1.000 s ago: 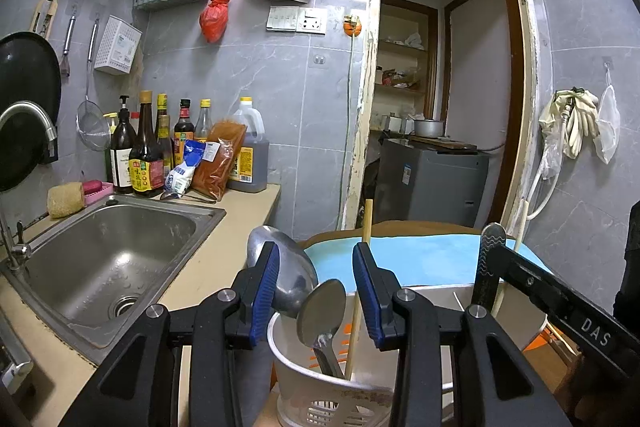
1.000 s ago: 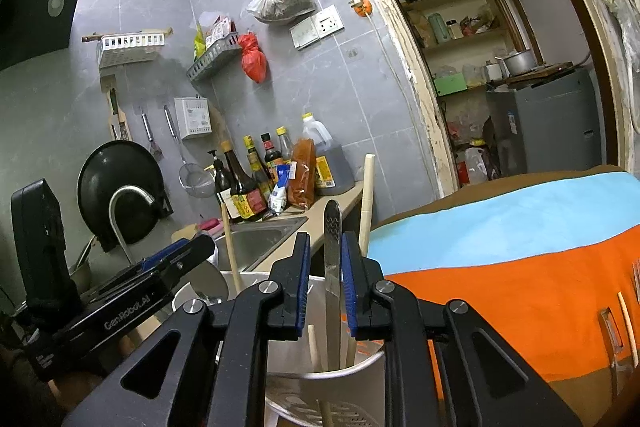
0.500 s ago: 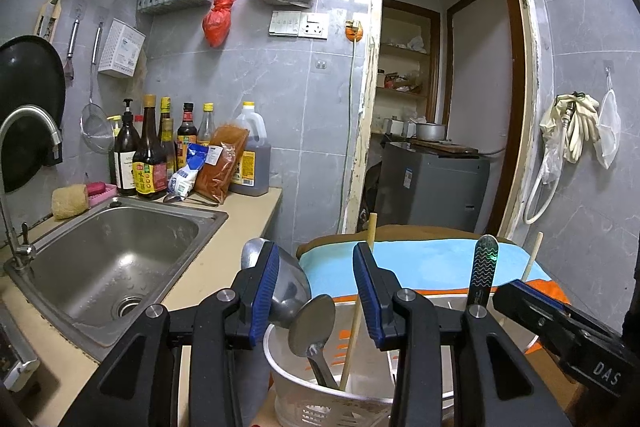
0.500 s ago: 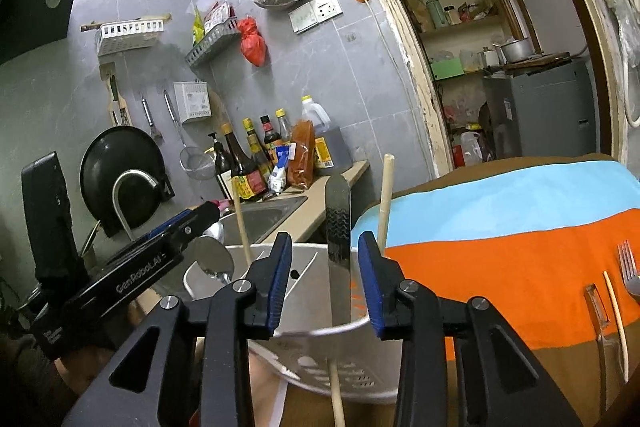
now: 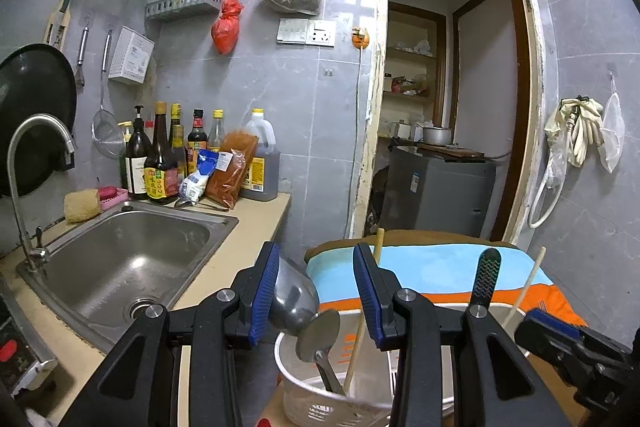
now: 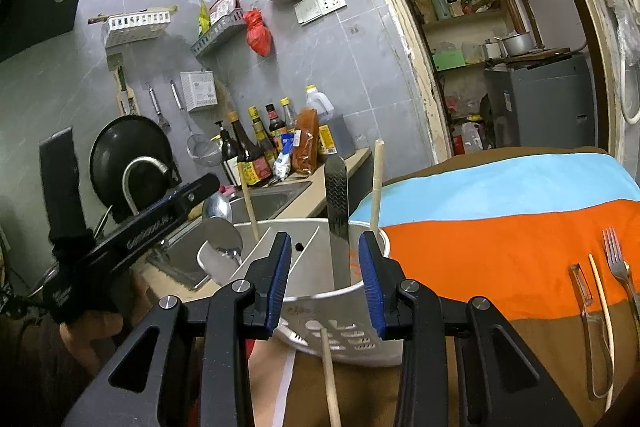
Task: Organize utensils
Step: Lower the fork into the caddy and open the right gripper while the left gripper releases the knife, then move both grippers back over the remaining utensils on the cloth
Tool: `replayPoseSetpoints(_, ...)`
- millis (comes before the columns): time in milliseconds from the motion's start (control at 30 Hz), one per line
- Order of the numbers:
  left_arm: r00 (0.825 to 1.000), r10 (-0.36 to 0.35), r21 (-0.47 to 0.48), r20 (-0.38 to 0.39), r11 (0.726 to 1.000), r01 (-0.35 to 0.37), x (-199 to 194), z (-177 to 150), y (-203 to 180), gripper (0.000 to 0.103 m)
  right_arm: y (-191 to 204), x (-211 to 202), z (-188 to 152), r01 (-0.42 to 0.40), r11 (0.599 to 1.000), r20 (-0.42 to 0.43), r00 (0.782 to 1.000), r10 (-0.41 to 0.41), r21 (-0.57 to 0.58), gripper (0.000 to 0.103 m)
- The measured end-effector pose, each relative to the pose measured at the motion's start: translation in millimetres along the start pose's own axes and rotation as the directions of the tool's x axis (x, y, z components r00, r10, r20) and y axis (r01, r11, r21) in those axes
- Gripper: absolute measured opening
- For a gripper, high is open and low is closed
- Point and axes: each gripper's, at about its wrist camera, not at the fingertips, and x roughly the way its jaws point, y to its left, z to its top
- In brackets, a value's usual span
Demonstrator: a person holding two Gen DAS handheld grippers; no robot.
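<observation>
A white slotted utensil holder [image 6: 320, 291] stands on the striped cloth; it also shows in the left wrist view [image 5: 320, 403]. In it stand a steel-handled utensil [image 6: 338, 211], wooden chopsticks [image 6: 376, 183], a ladle [image 5: 294, 301] and a spoon [image 5: 318, 335]. My right gripper [image 6: 324, 283] is open and empty, just in front of the holder. My left gripper [image 5: 314, 297] is open and empty, above the holder's left side. A fork [image 6: 618, 263], a chopstick [image 6: 600, 291] and a clear-handled utensil [image 6: 582, 287] lie on the cloth at right.
A steel sink [image 5: 120, 259] with a tap [image 5: 24, 163] is at left. Sauce bottles [image 5: 160, 155] stand behind it by the tiled wall. A loose chopstick [image 6: 330, 375] lies before the holder. A doorway [image 5: 448, 115] opens behind the striped cloth [image 6: 500, 227].
My right gripper opened, let go of the steel-handled utensil in the holder, and drew back. My left gripper rose slightly and stayed open.
</observation>
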Motion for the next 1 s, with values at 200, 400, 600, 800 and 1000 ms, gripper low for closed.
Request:
replayPoseSetpoints(200, 1.0, 0.02, 0.004, 0.008, 1.0, -0.02, -10, 7, 3, 0.036, 18, -22, -15, -0.046, 0.998, -0.107, 0.993, 0.043, -0.032, 0.038)
replayPoseSetpoints(400, 0.999, 0.034, 0.004, 0.007, 0.999, -0.034, -14, 11, 2, 0.038, 17, -34, -25, -0.05, 0.998, -0.152, 0.987, 0.046, -0.024, 0.038)
replayPoseSetpoints(600, 0.999, 0.033, 0.025, 0.002, 0.999, -0.033, -17, 14, 0, 0.039, 30, -39, -37, -0.119, 0.99, -0.218, 0.971, 0.1, -0.073, 0.041)
replayPoseSetpoints(800, 0.999, 0.045, 0.04, -0.003, 0.998, -0.045, -20, 18, -3, 0.039, 38, -48, -45, -0.204, 0.973, -0.296, 0.941, 0.164, -0.111, 0.043)
replayPoseSetpoints(1000, 0.999, 0.04, 0.055, 0.007, 0.998, -0.04, -21, 23, -14, 0.039, 21, -71, -26, -0.165, 0.978, -0.254, 0.959, 0.129, -0.126, 0.043)
